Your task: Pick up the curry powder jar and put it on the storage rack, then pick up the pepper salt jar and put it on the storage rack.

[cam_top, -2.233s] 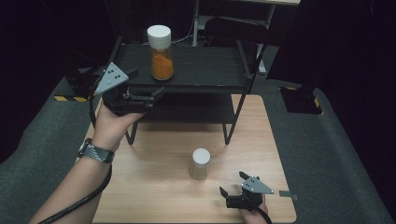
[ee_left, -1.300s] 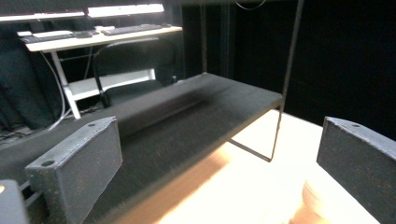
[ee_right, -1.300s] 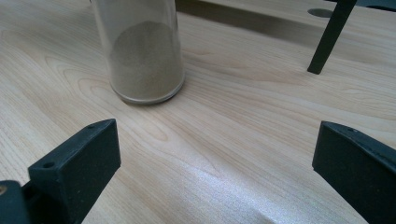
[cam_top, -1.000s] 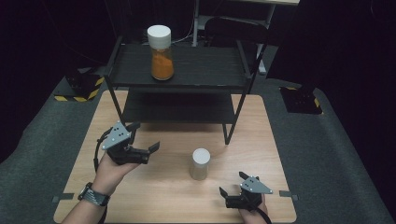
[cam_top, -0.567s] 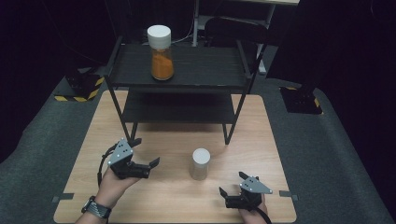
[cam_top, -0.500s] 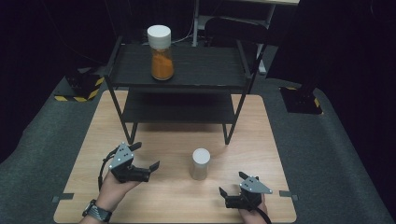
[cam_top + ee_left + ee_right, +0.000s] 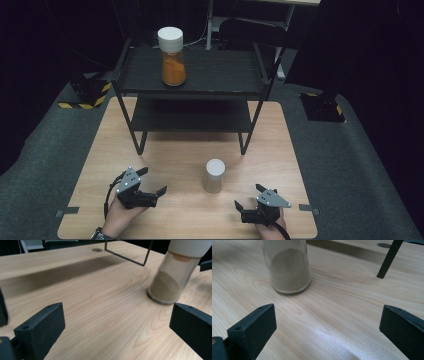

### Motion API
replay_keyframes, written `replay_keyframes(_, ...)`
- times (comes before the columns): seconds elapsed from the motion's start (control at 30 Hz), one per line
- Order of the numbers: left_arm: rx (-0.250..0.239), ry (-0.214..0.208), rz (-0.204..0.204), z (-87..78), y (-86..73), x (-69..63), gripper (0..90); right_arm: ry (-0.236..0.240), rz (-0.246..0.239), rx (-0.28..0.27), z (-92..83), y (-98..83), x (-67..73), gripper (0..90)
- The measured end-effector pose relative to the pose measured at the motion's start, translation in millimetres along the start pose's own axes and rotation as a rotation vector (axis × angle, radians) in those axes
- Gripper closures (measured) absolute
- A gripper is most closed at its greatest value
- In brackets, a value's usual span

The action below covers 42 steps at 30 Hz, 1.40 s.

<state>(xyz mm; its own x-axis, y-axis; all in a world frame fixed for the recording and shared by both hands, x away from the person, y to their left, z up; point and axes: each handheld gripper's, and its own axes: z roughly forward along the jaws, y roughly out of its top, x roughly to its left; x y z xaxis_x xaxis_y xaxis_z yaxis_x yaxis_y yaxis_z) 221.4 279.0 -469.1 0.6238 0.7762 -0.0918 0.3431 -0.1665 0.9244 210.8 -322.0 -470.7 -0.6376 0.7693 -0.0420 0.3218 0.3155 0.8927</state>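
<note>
A clear jar of beige powder with a white lid (image 7: 214,175) stands upright on the wooden table (image 7: 180,160), between my two grippers. Left of it, low over the table's front, my left gripper (image 7: 152,182) is open and empty; its view has the beige jar (image 7: 172,277) ahead at the right. At the front right my right gripper (image 7: 248,196) rests open and empty, with the beige jar (image 7: 288,267) ahead at the left. A taller jar of orange powder (image 7: 172,56) with a white lid stands on the top of the black shelf rack (image 7: 220,75).
The rack's thin black legs (image 7: 247,132) stand on the table behind the beige jar. Grey carpet (image 7: 350,165) surrounds the table, with yellow-black striped bases (image 7: 82,97) at the far left and right. Bare wood lies between the grippers.
My left hand came down from beside the rack's top shelf to the table's front left, its gripper open throughout. The right gripper and both jars have stayed put.
</note>
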Motion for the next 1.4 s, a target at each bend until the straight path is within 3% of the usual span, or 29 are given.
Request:
replay_keyframes(0.4,0.038,0.029,-0.012,-4.6,-18.2,1.2,0.4,-0.006,-0.002,0.008,0.8,1.5,1.4,0.4)
replay_keyframes(0.47,0.026,0.037,-0.003,-6.0,-20.3,-0.3,0.4,-0.007,-0.001,0.009,0.9,1.6,1.3,0.4)
replay_keyframes(0.63,0.042,0.044,0.026,-6.5,-18.6,-3.8,0.4,-0.012,0.000,0.006,0.6,1.1,2.3,0.4)
replay_keyframes(0.83,0.077,0.046,0.089,-6.0,-14.2,-9.7,0.7,-0.016,0.009,-0.002,-0.2,-0.3,2.0,0.3)
replay_keyframes(1.4,0.108,0.058,0.101,-5.4,-10.2,-12.4,0.7,-0.003,-0.013,0.039,2.1,6.4,3.0,0.6)
